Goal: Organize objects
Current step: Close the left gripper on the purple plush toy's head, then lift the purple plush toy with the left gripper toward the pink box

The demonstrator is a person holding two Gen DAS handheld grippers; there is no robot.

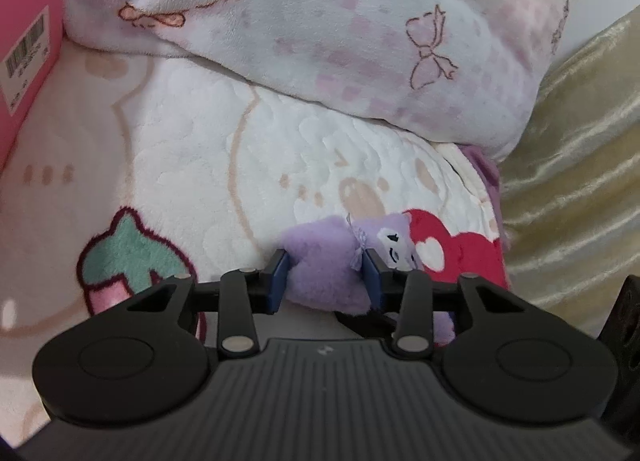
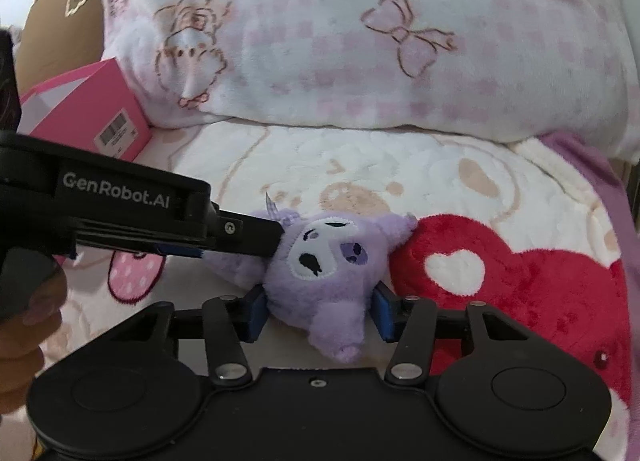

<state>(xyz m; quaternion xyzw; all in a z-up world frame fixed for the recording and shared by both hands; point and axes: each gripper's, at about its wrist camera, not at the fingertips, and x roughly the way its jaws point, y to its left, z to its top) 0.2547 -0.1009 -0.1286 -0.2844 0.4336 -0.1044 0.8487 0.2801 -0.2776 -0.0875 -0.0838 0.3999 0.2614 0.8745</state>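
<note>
Right wrist view, items listed by size:

- Pillow (image 2: pixel 360 41): white and pink fleece with bow prints, lying across the head of the bed.
- Blanket (image 2: pixel 320 165): cream plush with cartoon motifs, covering the bed.
- Red heart cushion (image 2: pixel 520 281): white heart patch, touching the toy's right side.
- Pink box (image 2: pixel 88 113): barcode label, at the left by the pillow.
- Purple plush toy (image 2: pixel 320 273): small, soft, round-headed, white face patch, checked bow; lying on the blanket.
- Right gripper (image 2: pixel 320 315): pads pinching the toy's lower head from both sides.
- Left gripper (image 1: pixel 326 281): pads pressed into the toy's fleecy body, nipping it.

Progress, as judged: early. The toy is gripped by both claws but not yet lifted clear; carrying it to its place remains, and that destination cannot be told.
</note>
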